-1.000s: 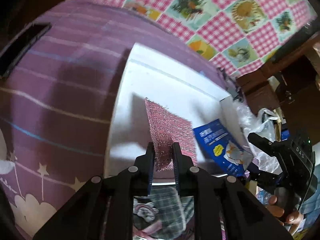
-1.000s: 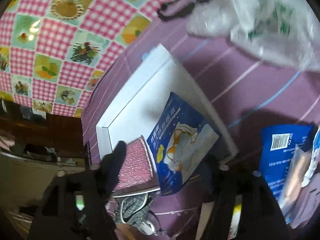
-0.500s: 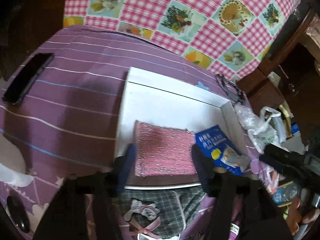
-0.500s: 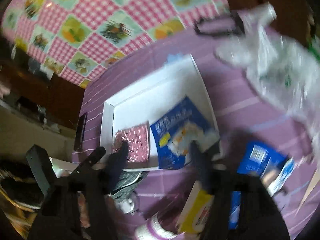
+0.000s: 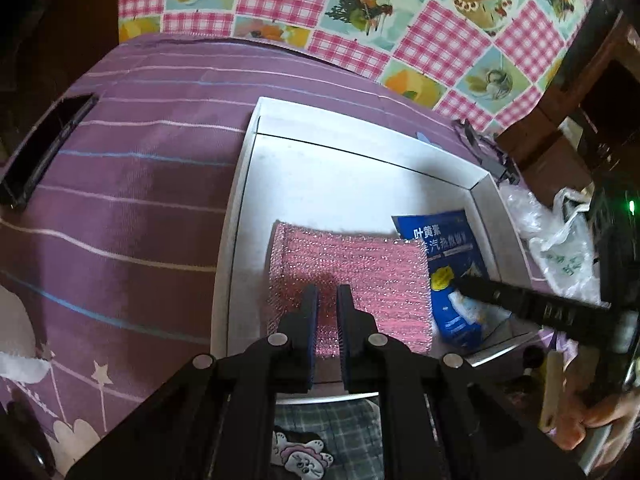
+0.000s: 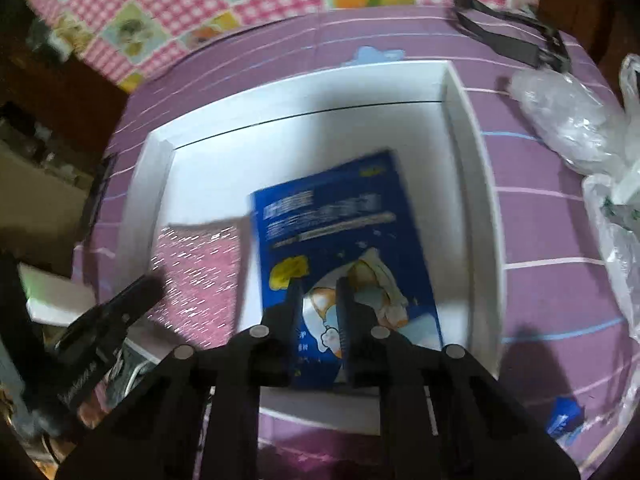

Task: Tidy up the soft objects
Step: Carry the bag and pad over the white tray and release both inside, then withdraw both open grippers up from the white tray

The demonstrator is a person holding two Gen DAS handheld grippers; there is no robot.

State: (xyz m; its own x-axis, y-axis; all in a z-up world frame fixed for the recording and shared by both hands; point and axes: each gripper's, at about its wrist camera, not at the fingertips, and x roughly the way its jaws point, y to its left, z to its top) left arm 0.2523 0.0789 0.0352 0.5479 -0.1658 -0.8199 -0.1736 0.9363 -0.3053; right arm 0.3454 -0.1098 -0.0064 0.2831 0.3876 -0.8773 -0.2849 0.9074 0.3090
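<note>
Cloth: purple striped cloth [image 5: 132, 200] w/ stars + clouds covers the surface under everything; whether a desk is under it can't be told.
Phone: dark phone [image 5: 44, 148] flat on the cloth at 9 o'clock of the left view, well apart from the tray.
Tray: shallow white tray [image 5: 340, 168], low walls, sits mid-scene on the cloth. Far half is bare white floor.
Tray contents: 2 items, both in the near half, side by side.
Pad: pink glittery scrub pad [image 5: 352, 272] lies flat, near-left part of the tray floor; its right edge overlaps the packet's edge in the left view.
Packet: blue packet [image 6: 340, 248] w/ cartoon print + white text, flat at the pad's right, near-right part of the tray, its near end at the tray's near wall.
Left gripper [image 5: 327, 294]: over the pad's near edge at 6 o'clock; jaws closing, narrow gap between them, no pad seen pinched in that gap.
Right gripper [image 6: 317, 286]: over the packet's near end; jaws closing w/ a small gap, packet print shows through the gap; grip can't be confirmed, view blurred.
Plaid item: grey plaid fabric [image 5: 320, 432] w/ cartoon patch, outside the tray, just below its near wall.
Bags: clear + white plastic bags [image 6: 580, 128] on the cloth at 2–3 o'clock of the right view, outside the tray.
Backdrop: pink checked cloth [image 5: 360, 12] w/ fruit pics, at 12 o'clock.
</note>
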